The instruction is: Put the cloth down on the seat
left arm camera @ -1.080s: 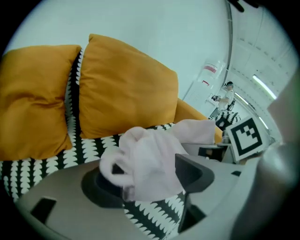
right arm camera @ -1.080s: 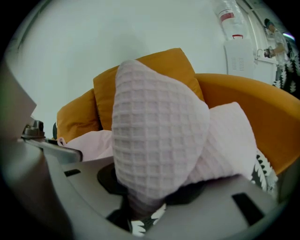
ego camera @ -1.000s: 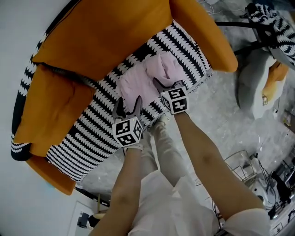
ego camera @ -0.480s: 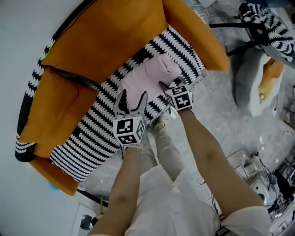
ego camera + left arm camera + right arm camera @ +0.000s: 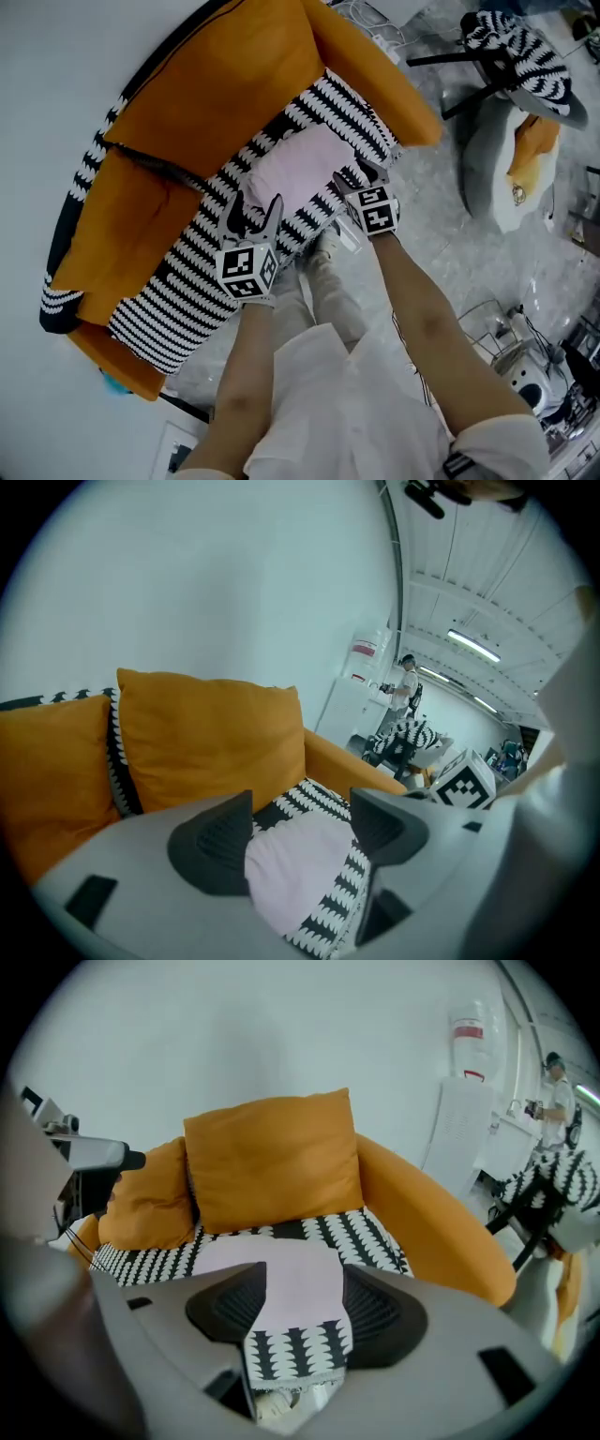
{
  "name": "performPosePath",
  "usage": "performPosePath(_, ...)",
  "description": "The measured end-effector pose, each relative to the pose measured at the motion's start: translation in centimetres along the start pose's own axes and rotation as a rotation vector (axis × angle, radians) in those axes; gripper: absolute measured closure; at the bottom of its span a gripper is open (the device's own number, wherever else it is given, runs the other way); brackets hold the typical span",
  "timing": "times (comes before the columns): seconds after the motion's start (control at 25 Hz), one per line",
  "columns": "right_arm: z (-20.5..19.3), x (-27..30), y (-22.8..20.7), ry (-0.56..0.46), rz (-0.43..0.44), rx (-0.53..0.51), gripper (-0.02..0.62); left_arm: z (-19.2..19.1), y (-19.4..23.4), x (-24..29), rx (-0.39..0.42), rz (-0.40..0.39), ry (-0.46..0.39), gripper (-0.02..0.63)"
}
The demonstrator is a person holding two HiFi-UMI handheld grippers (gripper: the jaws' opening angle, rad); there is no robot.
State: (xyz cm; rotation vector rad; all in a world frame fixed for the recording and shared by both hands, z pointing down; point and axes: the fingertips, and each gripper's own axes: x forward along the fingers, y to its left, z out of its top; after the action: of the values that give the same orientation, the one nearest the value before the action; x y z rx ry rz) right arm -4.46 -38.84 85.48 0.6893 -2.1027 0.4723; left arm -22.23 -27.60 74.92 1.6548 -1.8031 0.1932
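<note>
So, biggest thing first: a big orange fabric sofa point(image 5: 375, 80) with a black-and-white zigzag-patterned seat point(image 5: 178, 281). Two plump orange cushions point(image 5: 225, 89) lean against its back.

The pale pink cloth point(image 5: 300, 169) is lying pretty flat on that seat, toward the right end, just in front of the bigger cushion. Nothing's gripping it.

The left claw point(image 5: 255, 208) hangs over the front part of the seat, just beside the cloth's near-left edge, with its jaws spread wide. In the left gripper view you can see the cloth through the gap, but the pads aren't on it.

The right claw point(image 5: 361, 176) sits at the seat's front edge by the cloth's right corner. Its jaws are also wide apart with nothing pinched, just the cloth and the patterned seat showing beyond them.
</note>
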Motion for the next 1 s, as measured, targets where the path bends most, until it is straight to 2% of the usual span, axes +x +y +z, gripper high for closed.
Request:
performPosePath(0.16,3.9,-4.1,0.3,-0.102,0.001,0.004,0.334,3.3,-0.4,-2.0,0.022,-0.022,-0.029,0.276)
performPosePath(0.24,6.3,-6.8,0.8,-0.179,0.002,0.009,0.346,5.5,-1.0,-3.2,0.049,-0.048,-0.054,0.317)
performPosePath(0.32,8.8,-9.7,1.5,-0.257,0.004,0.010,0.356,8.2,-1.9,-4.6,0.090,-0.082,-0.083,0.343)
performPosePath(0.52,14.7,-17.0,3.2,-0.417,0.025,-0.020,0.381,16.2,-4.7,-7.7,0.208,-0.163,-0.183,0.354)
performPosePath(0.72,17.9,-24.7,4.9,-0.543,0.082,-0.050,0.457,20.4,-8.6,-11.6,0.299,-0.228,-0.232,0.379)
performPosePath(0.88,20.7,-30.9,4.8,-0.687,0.071,-0.063,0.535,22.8,-10.8,-14.3,0.335,-0.250,-0.294,0.422)
performPosePath(1.0,22.6,-34.9,4.5,-0.770,0.057,-0.090,0.561,24.9,-12.6,-16.1,0.355,-0.279,-0.348,0.452)
